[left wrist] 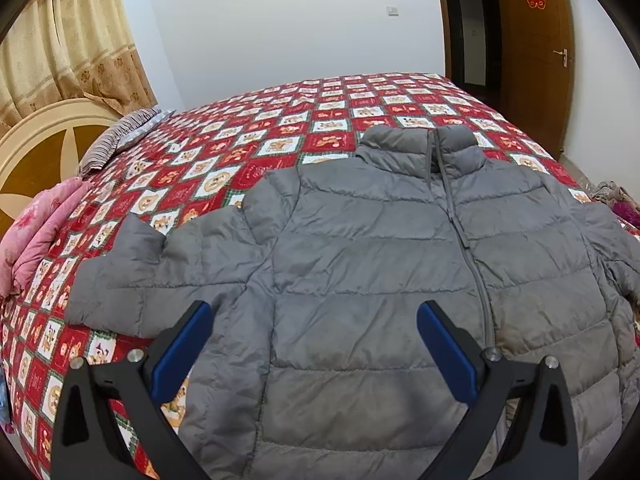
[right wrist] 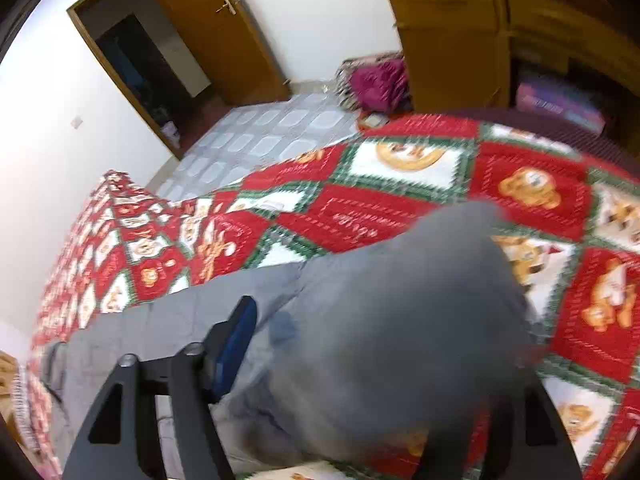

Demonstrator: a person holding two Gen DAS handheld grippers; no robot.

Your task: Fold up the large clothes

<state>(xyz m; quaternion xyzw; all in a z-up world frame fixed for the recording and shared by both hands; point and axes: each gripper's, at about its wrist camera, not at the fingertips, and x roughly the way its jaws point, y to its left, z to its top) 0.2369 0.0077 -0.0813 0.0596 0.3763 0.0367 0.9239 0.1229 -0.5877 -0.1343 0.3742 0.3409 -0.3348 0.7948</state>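
A grey quilted puffer jacket [left wrist: 380, 264] lies flat, front up and zipped, on a bed with a red patterned quilt [left wrist: 248, 128]. Its left sleeve [left wrist: 132, 280] stretches out to the side. My left gripper [left wrist: 314, 312] is open and empty, hovering above the jacket's lower left half. In the blurred right wrist view, the jacket's other sleeve [right wrist: 400, 320] bulges between the fingers of my right gripper [right wrist: 384, 320]. Only the left finger [right wrist: 236, 344] shows; the sleeve hides the other, so I cannot tell whether the jaws grip it.
A striped pillow [left wrist: 120, 140] and pink bedding [left wrist: 36, 232] lie by the headboard [left wrist: 48, 148] at left. A wooden door [left wrist: 532, 52] stands open beyond the bed. A wooden cabinet [right wrist: 452, 36] and a pile of clothes [right wrist: 376, 84] sit on the tiled floor.
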